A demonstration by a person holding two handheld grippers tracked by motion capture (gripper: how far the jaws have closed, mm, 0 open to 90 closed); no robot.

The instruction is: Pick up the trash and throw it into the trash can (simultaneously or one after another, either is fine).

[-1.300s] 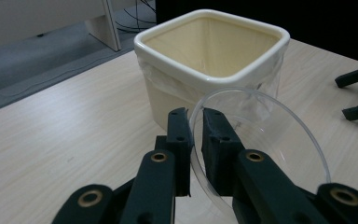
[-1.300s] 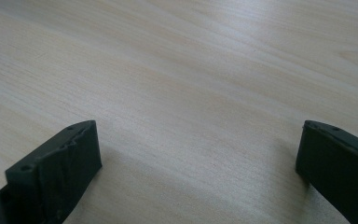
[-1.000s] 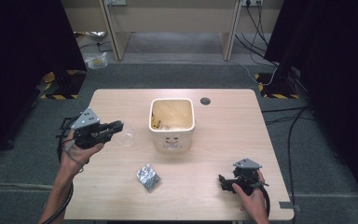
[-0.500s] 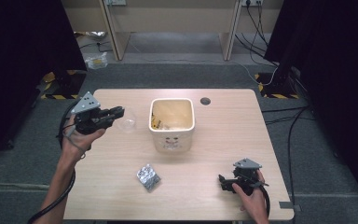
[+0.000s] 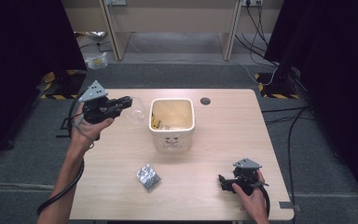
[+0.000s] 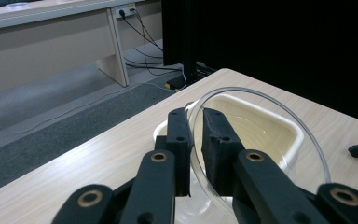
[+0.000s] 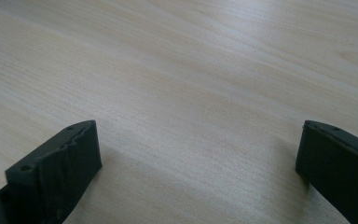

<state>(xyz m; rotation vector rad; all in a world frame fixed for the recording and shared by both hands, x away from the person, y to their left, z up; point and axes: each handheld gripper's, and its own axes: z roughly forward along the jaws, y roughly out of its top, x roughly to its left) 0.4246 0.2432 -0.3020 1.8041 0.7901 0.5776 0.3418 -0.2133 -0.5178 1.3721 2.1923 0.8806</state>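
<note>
We find the left claw (image 5: 127, 101) clamped on the rim of a clear plastic cup (image 6: 261, 140), held aloft just left of the cream bin (image 5: 172, 123). The right claw (image 5: 223, 181) rests wide, holding nothing, on the counter (image 5: 223, 130). Carrying step, we judge; next, bring the cup over the bin's mouth and release.

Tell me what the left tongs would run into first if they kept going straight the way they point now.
Probably the cream bin: the left tongs, shut on a clear plastic cup, point right at its near wall or open top. Their height over the rim is unclear.
</note>
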